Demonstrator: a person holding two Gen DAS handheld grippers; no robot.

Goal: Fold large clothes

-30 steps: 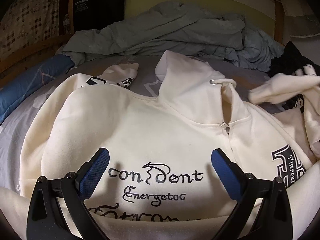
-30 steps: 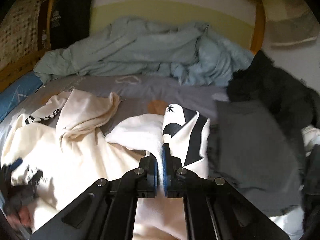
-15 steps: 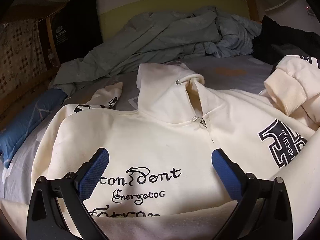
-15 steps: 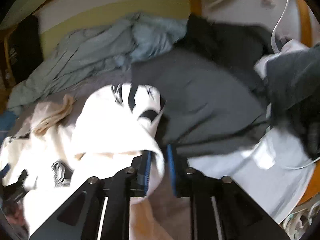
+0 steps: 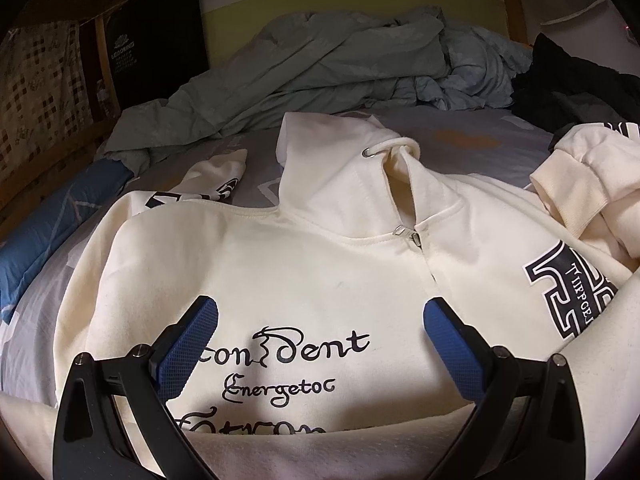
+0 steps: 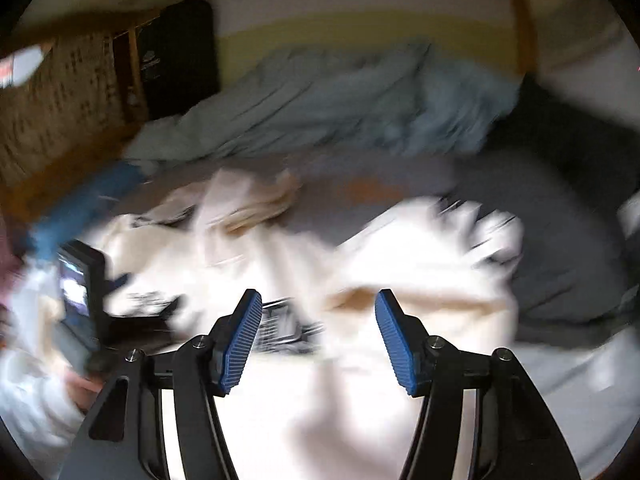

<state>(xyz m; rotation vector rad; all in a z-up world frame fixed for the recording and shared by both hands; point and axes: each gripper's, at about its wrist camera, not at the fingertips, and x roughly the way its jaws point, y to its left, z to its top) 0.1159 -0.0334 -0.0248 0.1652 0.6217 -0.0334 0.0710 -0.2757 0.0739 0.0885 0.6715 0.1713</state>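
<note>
The right gripper (image 6: 318,334) is opening, nothing gripped; the left gripper (image 5: 320,342) is wide, empty. The sleeve (image 5: 580,184) at two o'clock should be flattened across the hoodie (image 5: 320,264).

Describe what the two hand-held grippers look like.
Both match: the left hand-held gripper and right hand-held gripper have black angled finger arms with slot cutouts and silver screws, tipped with blue textured pads. No cables or sleeves are visible.
</note>
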